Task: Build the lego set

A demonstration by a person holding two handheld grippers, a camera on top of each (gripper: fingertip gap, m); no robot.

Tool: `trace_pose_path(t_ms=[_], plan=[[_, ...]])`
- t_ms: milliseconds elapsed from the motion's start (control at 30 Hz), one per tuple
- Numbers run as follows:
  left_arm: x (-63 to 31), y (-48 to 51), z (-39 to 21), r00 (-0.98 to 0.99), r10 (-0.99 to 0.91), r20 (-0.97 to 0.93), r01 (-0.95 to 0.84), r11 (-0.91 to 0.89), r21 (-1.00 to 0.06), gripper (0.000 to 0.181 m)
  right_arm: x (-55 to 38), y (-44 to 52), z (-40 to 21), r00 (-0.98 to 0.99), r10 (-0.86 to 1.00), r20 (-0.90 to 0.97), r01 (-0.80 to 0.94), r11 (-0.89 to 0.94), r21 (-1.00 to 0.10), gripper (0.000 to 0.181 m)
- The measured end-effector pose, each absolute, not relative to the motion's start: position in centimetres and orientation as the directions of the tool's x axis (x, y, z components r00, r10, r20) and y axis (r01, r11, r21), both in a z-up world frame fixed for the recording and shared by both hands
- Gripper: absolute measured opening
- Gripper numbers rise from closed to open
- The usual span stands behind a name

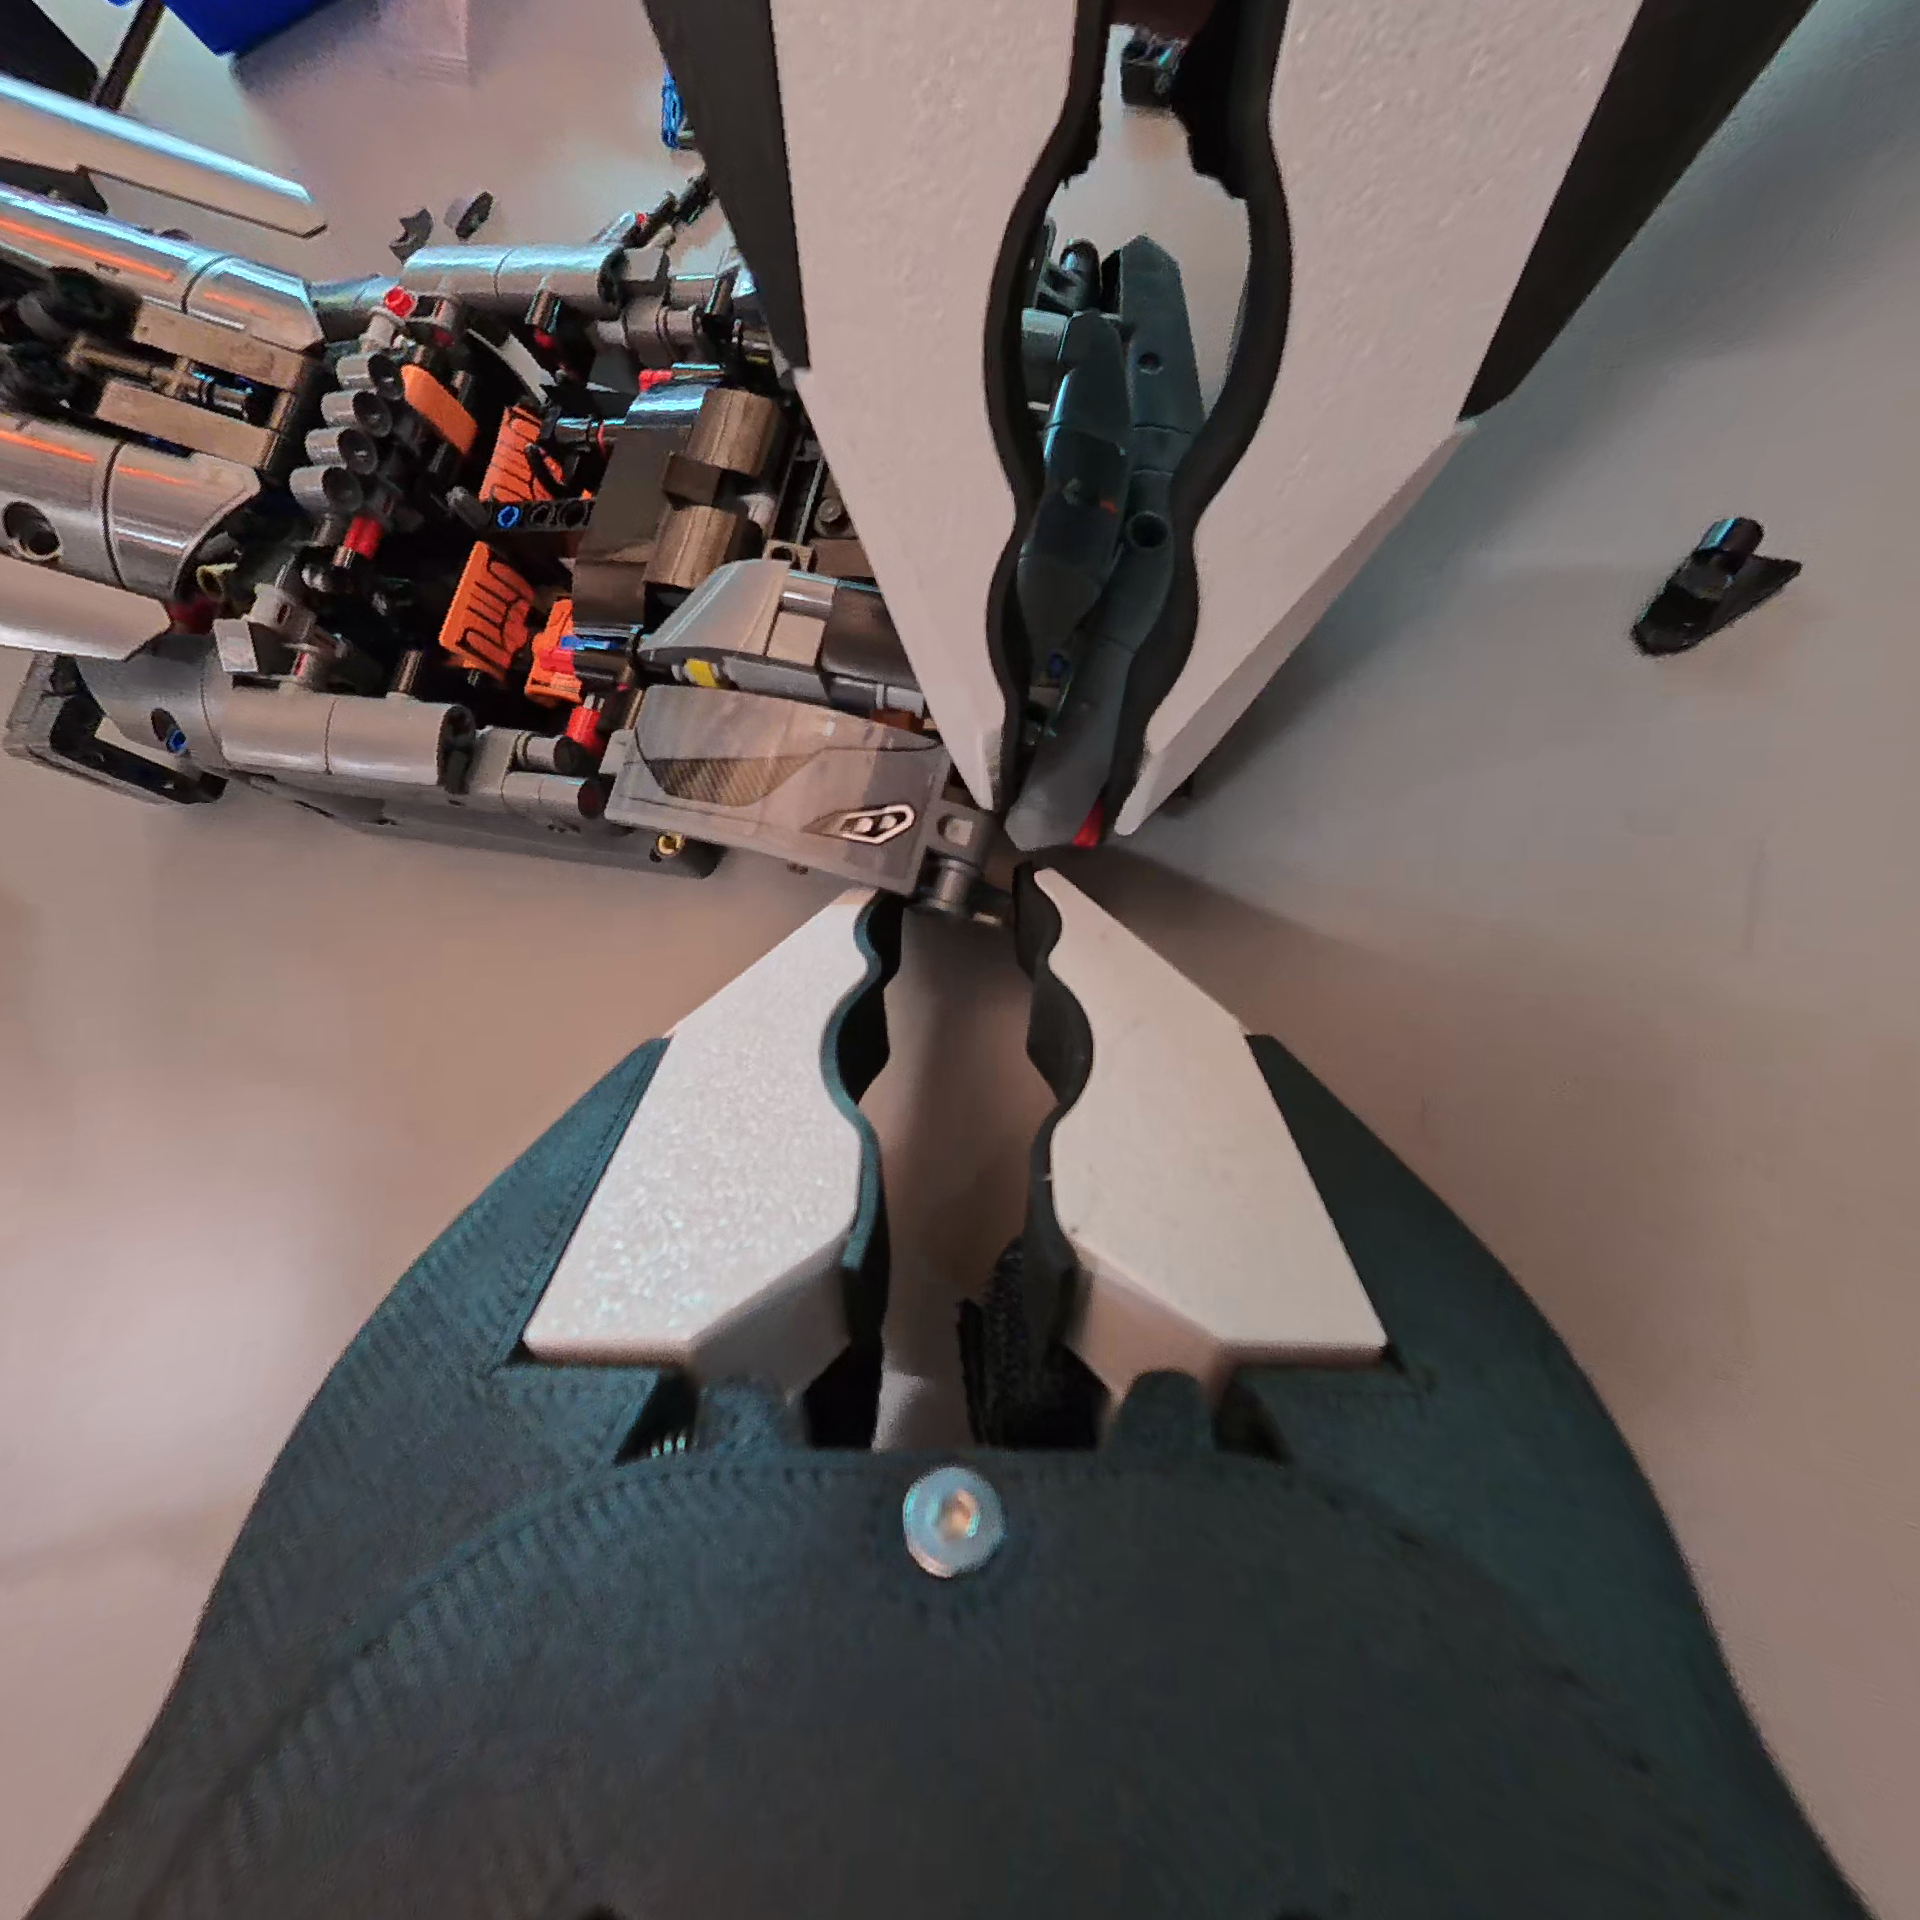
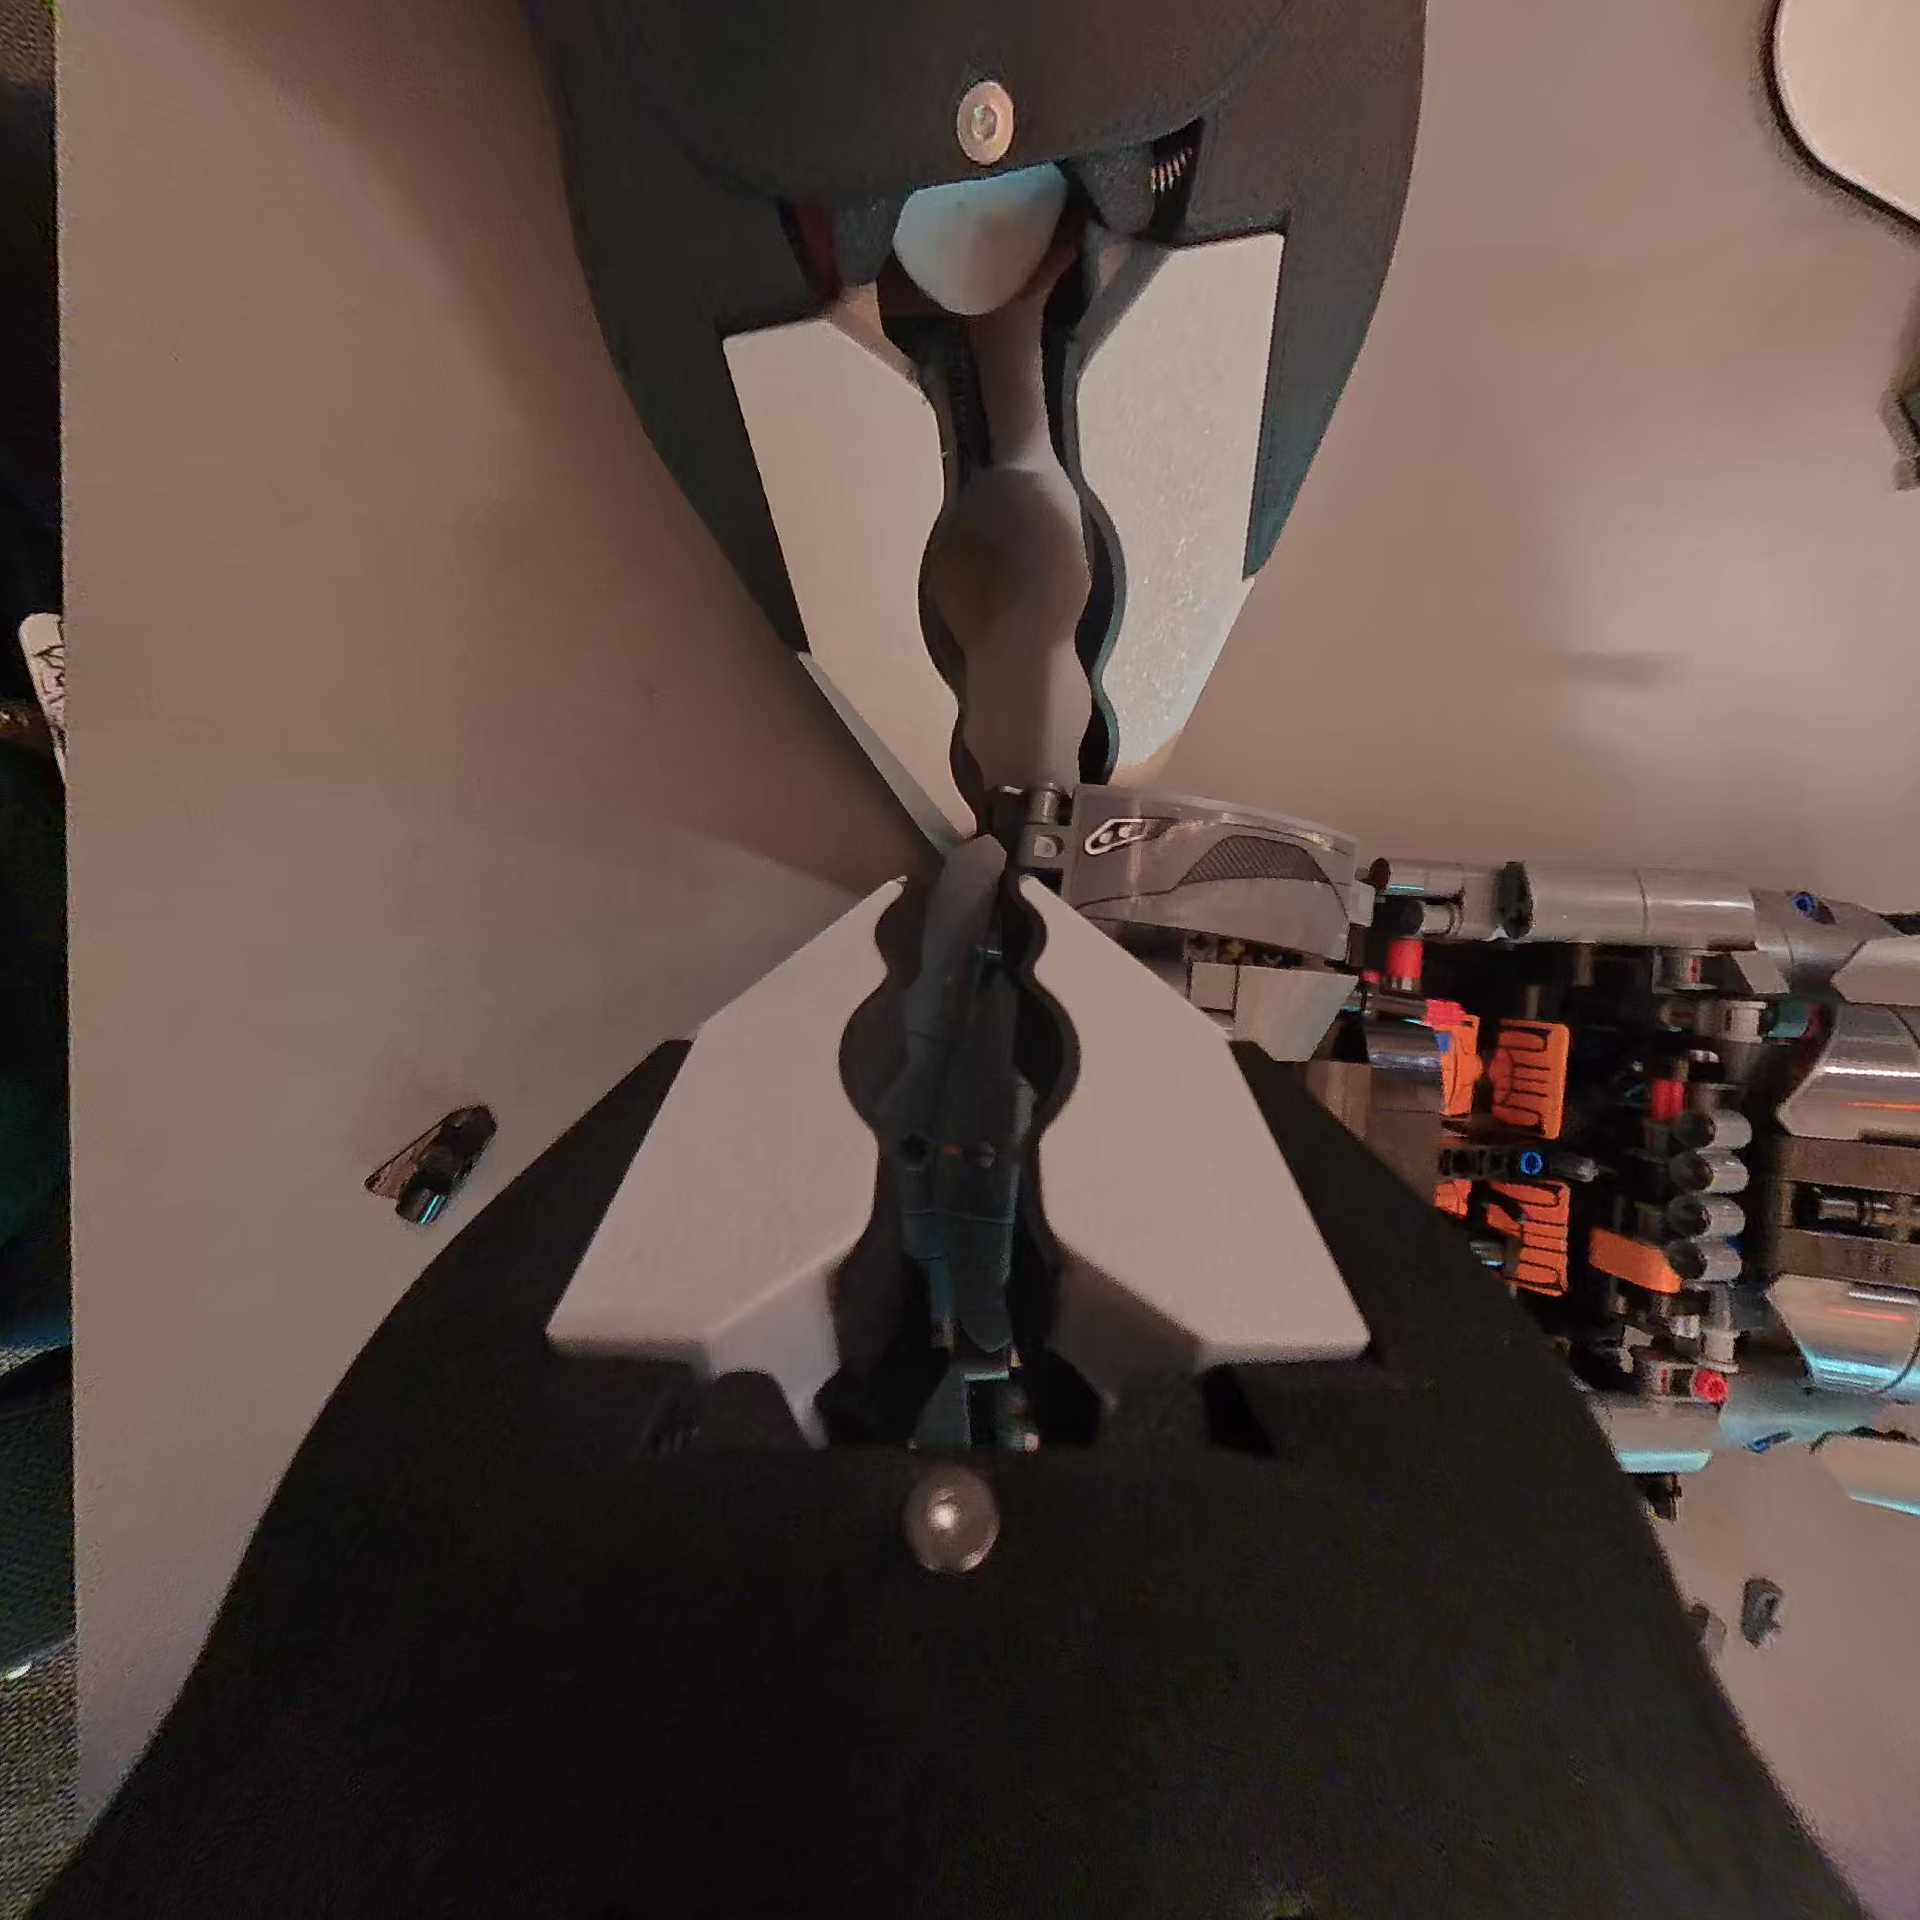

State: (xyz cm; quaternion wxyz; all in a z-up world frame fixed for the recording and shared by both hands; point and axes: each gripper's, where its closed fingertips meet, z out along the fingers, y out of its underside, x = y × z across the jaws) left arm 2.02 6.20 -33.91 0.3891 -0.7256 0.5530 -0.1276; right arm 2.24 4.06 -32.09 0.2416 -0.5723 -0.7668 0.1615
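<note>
A partly built lego car (image 1: 343, 717), silver and grey with orange and red parts inside, lies on the pale table (image 1: 416, 1039); it also shows in the right wrist view (image 2: 1621, 904). Its grey stickered panel (image 1: 779, 769) ends in a grey connector (image 1: 956, 862). My left gripper (image 1: 956, 894) is closed on that connector, which the right wrist view (image 2: 1039, 821) shows too. My right gripper (image 2: 961, 883) is shut on a long dark grey lego sub-assembly (image 2: 956, 1091). It holds the sub-assembly's tip against the connector. In the left wrist view the right gripper (image 1: 1049, 821) comes in from the top.
A small black lego piece (image 1: 1709, 587) lies alone on the table beside the grippers, seen also in the right wrist view (image 2: 431, 1164). Small loose pieces (image 1: 436, 218) lie behind the car. The table's edge (image 2: 62, 935) runs along the left. The tips of both grippers are at nearly the same place.
</note>
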Motion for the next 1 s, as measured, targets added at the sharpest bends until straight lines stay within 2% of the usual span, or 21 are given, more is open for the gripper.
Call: trace_pose_path(t_ms=[33,133,267,433,500,633,700,833,1000], plan=[[2.0,6.2,-33.9,0.356,-0.900,-0.250,-0.705,-0.083,-0.705,0.019,2.3,4.1,-32.1,-0.221,0.957,0.189,0.801,0.289,-0.524,0.014],[2.1,6.2,-33.9,0.349,-0.896,-0.274,-0.711,-0.063,-0.700,0.020,2.8,3.8,-31.7,-0.196,0.961,0.196,0.802,0.272,-0.531,0.024],[2.0,6.1,-33.6,0.349,-0.901,-0.256,-0.700,-0.069,-0.711,0.021,4.3,3.6,-28.2,-0.116,0.980,0.165,0.722,0.197,-0.664,0.027],[2.0,5.6,-32.7,0.342,-0.913,-0.222,-0.661,-0.066,-0.747,0.021,10.4,8.3,-26.2,0.180,0.980,0.080,0.627,-0.051,-0.777,0.028],[2.1,5.6,-33.0,0.334,-0.914,-0.231,-0.673,-0.059,-0.737,0.020,12.8,9.8,-27.4,0.275,0.961,0.022,0.607,-0.156,-0.779,0.027],[2.3,5.7,-33.1,0.330,-0.913,-0.241,-0.683,-0.055,-0.728,0.020,14.0,10.2,-30.7,0.321,0.944,-0.070,0.615,-0.264,-0.743,0.025],[2.3,5.7,-33.0,0.327,-0.908,-0.260,-0.693,-0.043,-0.719,0.020,13.5,9.7,-31.5,0.295,0.951,-0.095,0.616,-0.265,-0.742,0.023],[2.3,5.7,-33.0,0.308,-0.909,-0.280,-0.720,-0.030,-0.693,0.020,12.7,9.3,-32.1,0.259,0.961,-0.096,0.620,-0.242,-0.747,0.003],[2.4,5.9,-33.1,0.304,-0.911,-0.280,-0.718,-0.026,-0.695,0.019,12.6,9.2,-32.2,0.241,0.967,-0.082,0.627,-0.219,-0.748,0.000]])
